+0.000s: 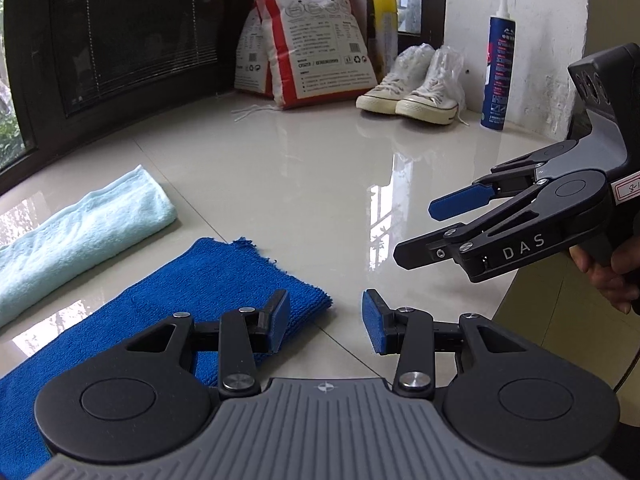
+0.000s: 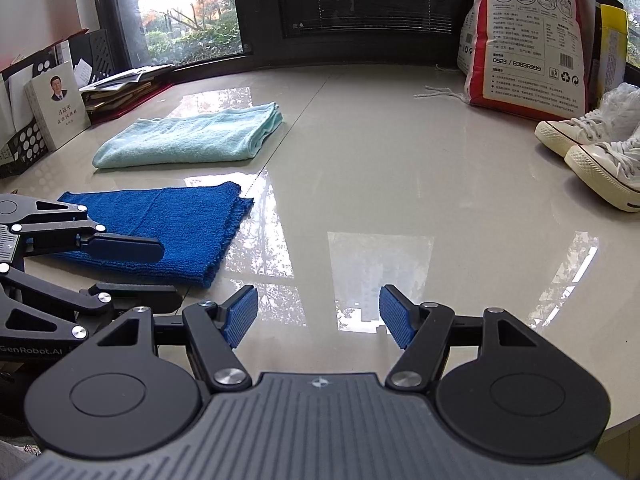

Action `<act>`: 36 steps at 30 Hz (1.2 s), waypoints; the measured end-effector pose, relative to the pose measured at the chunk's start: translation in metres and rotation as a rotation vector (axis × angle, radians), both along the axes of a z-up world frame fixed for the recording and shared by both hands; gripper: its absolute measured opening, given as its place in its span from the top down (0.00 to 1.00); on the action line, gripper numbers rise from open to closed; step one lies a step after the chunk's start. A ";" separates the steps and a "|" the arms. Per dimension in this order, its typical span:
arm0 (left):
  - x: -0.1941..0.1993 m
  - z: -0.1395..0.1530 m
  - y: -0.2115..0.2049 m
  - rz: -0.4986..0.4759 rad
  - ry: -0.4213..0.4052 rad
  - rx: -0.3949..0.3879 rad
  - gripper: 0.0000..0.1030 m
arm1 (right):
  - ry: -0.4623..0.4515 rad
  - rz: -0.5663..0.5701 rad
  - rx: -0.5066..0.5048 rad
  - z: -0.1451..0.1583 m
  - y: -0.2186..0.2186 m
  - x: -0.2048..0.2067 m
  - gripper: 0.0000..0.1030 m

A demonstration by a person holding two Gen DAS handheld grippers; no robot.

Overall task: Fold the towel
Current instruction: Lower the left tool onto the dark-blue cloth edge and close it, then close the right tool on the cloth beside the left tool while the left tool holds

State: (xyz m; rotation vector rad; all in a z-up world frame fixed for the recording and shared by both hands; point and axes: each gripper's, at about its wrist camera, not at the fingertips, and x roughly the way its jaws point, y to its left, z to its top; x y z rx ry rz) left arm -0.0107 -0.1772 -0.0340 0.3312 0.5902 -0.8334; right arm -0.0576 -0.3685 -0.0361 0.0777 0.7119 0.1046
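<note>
Left tongs [image 1: 326, 322] spread above blue towel [image 1: 168, 304], right tongs [image 2: 318, 316] spread, both level

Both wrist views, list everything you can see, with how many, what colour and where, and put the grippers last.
Blue towel: one, dark blue, folded, near left of the surface.
Light towel: one, pale aqua, folded, beyond the blue towel.
Surface: one, glossy beige.
Sacks: two, white and red, at the back by the window.
Sneakers: one pair, white, right of the sacks.
Sealant tube: one, blue and white, upright by the white wall.
Book: one, white, standing at far left.
File racks: black, far left, count unclear.
Left gripper: black with blue pads, open, empty, by the blue towel's corner.
Right gripper: same, open, empty, over bare surface.
</note>
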 end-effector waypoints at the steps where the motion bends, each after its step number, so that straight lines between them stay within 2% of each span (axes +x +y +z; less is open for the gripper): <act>1: 0.001 -0.001 -0.001 -0.005 0.001 0.005 0.69 | 0.000 -0.003 0.001 0.000 -0.001 -0.001 0.34; 3: 0.005 -0.003 -0.005 -0.012 0.007 0.017 0.81 | 0.000 -0.008 0.004 -0.001 -0.003 -0.002 0.34; 4: 0.006 -0.004 -0.005 -0.009 0.011 0.021 0.82 | -0.001 -0.009 0.005 -0.001 -0.003 -0.003 0.34; 8: 0.012 -0.009 -0.004 0.011 0.032 0.024 0.82 | -0.003 -0.011 0.012 -0.001 -0.005 -0.004 0.34; 13: 0.011 -0.006 -0.002 0.003 -0.008 0.023 0.79 | -0.004 -0.011 0.015 -0.001 -0.005 -0.003 0.34; 17: 0.014 -0.008 -0.004 0.002 -0.025 0.053 0.78 | -0.006 -0.008 0.016 0.000 -0.003 -0.001 0.34; 20: 0.016 -0.013 -0.005 -0.007 -0.014 0.069 0.77 | -0.005 -0.007 0.019 0.001 -0.003 0.000 0.34; 23: 0.017 -0.015 -0.002 -0.017 -0.004 0.063 0.83 | 0.002 -0.009 0.037 0.001 -0.004 0.002 0.34; 24: 0.019 -0.015 -0.001 -0.013 0.006 0.056 0.89 | 0.005 -0.011 0.047 0.001 -0.005 0.003 0.34; 27: 0.025 -0.013 0.005 0.004 0.044 0.024 0.95 | 0.015 -0.017 0.104 0.001 -0.008 0.007 0.34; 33: 0.019 -0.006 0.015 0.013 0.038 -0.026 0.96 | 0.038 -0.011 0.254 0.002 -0.011 0.025 0.35; 36: 0.015 -0.002 0.020 0.008 0.038 -0.043 0.96 | 0.054 -0.013 0.331 0.001 -0.012 0.035 0.40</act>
